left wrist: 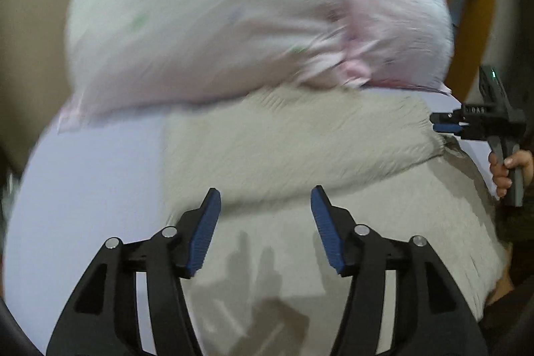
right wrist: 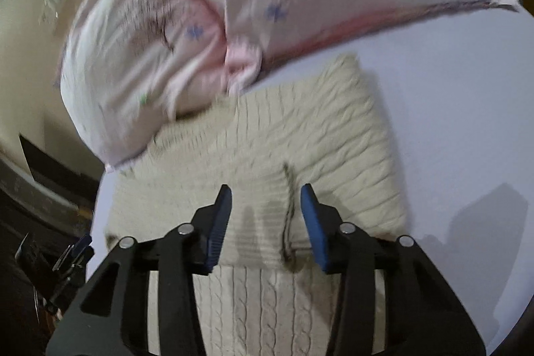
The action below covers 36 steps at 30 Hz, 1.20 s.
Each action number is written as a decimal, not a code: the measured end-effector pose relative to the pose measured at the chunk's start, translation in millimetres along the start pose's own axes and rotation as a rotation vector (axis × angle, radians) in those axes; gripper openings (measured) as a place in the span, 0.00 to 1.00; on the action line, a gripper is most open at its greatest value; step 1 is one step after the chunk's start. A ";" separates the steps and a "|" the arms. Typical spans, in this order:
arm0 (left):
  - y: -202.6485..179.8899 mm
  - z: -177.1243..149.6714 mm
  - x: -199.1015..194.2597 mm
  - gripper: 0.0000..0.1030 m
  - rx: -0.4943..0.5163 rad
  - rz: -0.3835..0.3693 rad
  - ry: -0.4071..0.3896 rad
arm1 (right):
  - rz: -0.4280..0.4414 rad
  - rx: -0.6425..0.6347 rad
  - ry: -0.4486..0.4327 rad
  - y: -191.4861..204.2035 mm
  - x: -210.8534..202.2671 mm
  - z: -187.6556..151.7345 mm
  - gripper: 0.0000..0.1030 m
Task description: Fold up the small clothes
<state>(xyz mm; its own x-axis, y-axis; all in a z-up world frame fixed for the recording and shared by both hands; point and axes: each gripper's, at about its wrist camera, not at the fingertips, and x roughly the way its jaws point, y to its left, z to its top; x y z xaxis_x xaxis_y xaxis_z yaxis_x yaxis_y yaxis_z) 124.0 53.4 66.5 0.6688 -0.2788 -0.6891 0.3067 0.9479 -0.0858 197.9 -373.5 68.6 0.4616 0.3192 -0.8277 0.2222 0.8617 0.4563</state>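
Note:
A cream cable-knit sweater (left wrist: pixel 300 155) lies folded over on a white bed sheet (left wrist: pixel 93 189); it also shows in the right wrist view (right wrist: pixel 283 149). My left gripper (left wrist: pixel 265 202) is open and empty just above the sweater's fold. My right gripper (right wrist: pixel 265 199) is open and empty over the sweater, its jaws either side of a dark seam edge (right wrist: pixel 288 216). The right gripper also shows in the left wrist view (left wrist: pixel 447 122) at the sweater's right edge, held by a hand. The left gripper shows at the lower left of the right wrist view (right wrist: pixel 78 251).
A big pink-and-white pillow with small flower prints (left wrist: pixel 233 22) lies behind the sweater and touches its far edge; it also shows in the right wrist view (right wrist: pixel 200 22). A beige wall (right wrist: pixel 30 55) and dark furniture (right wrist: pixel 46 165) stand past the bed's edge.

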 end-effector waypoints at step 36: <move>-2.0 -168.5 -77.8 0.22 -0.413 -0.565 0.082 | 0.368 0.099 0.073 -53.2 -117.7 -232.0 0.08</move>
<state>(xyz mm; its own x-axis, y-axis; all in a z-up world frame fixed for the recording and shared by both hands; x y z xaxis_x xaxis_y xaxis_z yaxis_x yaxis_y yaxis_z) -42.8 99.1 -1.0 0.4244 -0.7489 -0.5090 0.2989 0.6465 -0.7019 -67.5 -365.4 65.9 0.4647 0.6302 -0.6221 0.1363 0.6432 0.7534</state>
